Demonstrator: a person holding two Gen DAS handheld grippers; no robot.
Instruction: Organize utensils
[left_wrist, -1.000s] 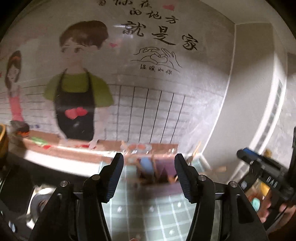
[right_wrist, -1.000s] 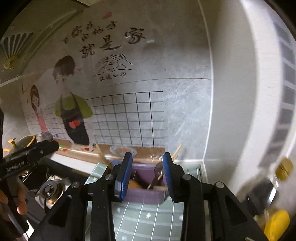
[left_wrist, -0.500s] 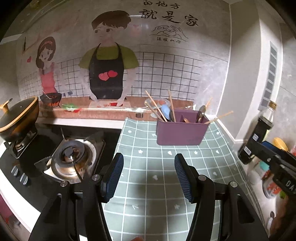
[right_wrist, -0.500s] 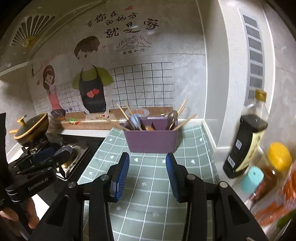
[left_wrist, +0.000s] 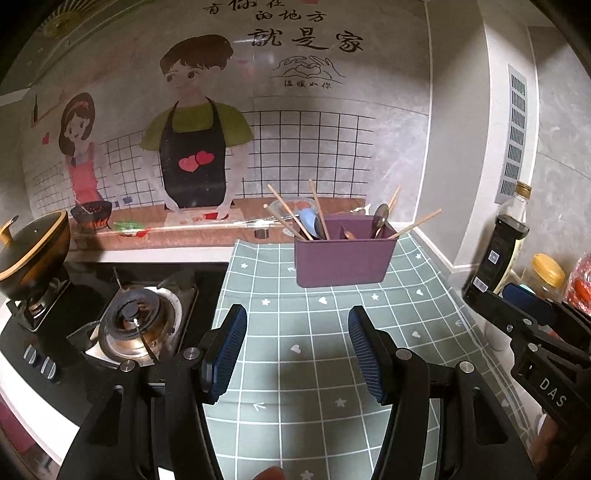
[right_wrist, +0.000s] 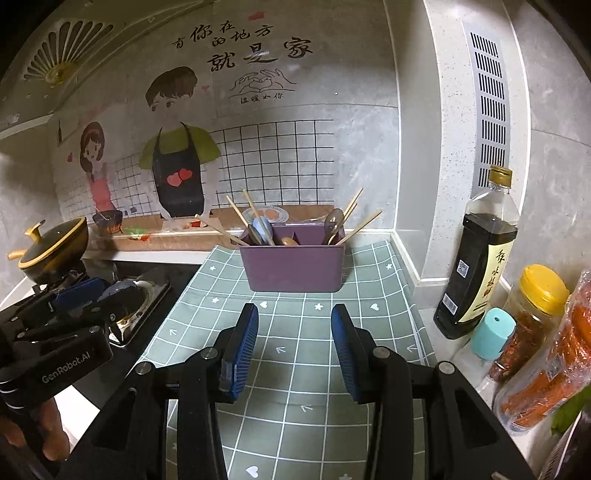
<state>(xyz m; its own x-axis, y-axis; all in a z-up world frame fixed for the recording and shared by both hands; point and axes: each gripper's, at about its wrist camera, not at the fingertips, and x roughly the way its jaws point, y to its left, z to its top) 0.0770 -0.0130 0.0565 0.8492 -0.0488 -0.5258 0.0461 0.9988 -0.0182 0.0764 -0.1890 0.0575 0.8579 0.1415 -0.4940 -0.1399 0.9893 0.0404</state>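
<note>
Purple divided caddy (right_wrist: 294, 266) at the green mat's (right_wrist: 295, 354) far end, chopsticks (right_wrist: 236, 212) and spoons (right_wrist: 334, 220) upright inside for sorting; left gripper (left_wrist: 297, 356) and right gripper (right_wrist: 294, 349) parted, empty, short of it.

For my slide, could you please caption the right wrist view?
Open right gripper faces a purple utensil caddy holding chopsticks and spoons.

Left gripper (left_wrist: 297, 354) hovering level, jaws spread wide, empty. Right gripper (right_wrist: 294, 347) alongside, jaws likewise parted, nothing between the blue pads (right_wrist: 242, 349).
</note>
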